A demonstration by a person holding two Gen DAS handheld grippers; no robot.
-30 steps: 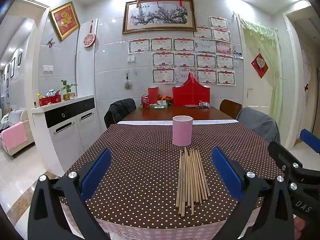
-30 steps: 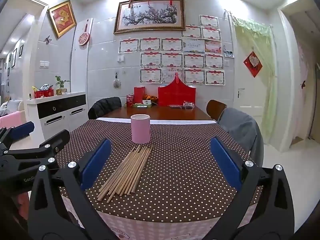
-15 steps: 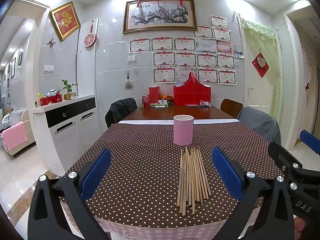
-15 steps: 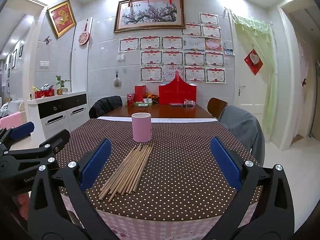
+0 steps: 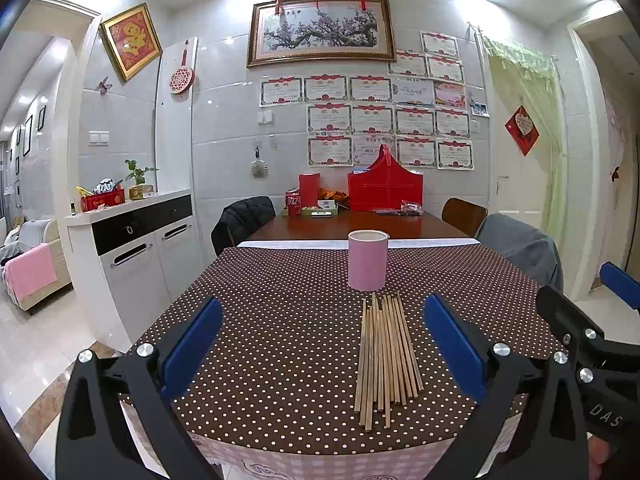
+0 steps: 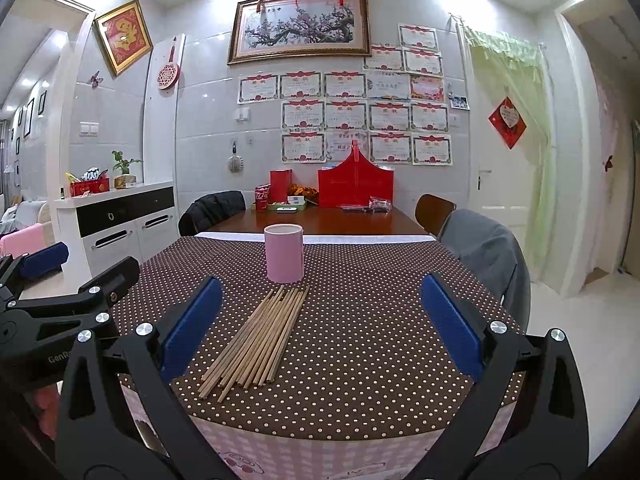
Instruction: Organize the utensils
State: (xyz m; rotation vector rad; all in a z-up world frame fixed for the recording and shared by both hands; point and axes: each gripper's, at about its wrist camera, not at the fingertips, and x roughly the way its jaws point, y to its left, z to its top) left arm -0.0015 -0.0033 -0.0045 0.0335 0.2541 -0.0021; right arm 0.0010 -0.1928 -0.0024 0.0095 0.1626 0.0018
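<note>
Table (image 5: 280, 320) w/ brown polka-dot cloth; near edge curves just below the chopstick ends, pink checked cloth hanging under it. Far end of the dotted cloth stops at a white strip, bare wood table beyond. Open cloth both sides of the chopsticks, wider on the right in the right wrist view. Chair w/ grey jacket (image 6: 484, 248) at the table's right side, chair w/ dark jacket (image 5: 244, 220) at the left far side. White cabinet (image 5: 136, 240) left of the table, apart from it w/ floor between.

Left gripper (image 5: 322, 342): fingers (image 5: 192, 344) spread wide, blue pads facing in, nothing between them but air; holds nothing, touches nothing. It sits over the near edge, chopsticks showing right of centre between the fingers. Right gripper (image 6: 320, 326): fingers (image 6: 450, 326) equally wide apart, empty, no contact. Chopsticks show left of centre in its view. Each gripper shows at the side of the other's view: right one (image 5: 592, 344) beside the left, left one (image 6: 52, 312) beside the right.

Chopsticks (image 5: 386, 356): bundle of bare wooden sticks lying flat on the cloth, side by side, near ends uneven and close to the near edge, far ends just short of the cup. Pink cup (image 5: 367, 260) upright behind them, mid table, open top; inside not visible. Red boxes (image 6: 354, 182) and small items at the far end by the wall.
</note>
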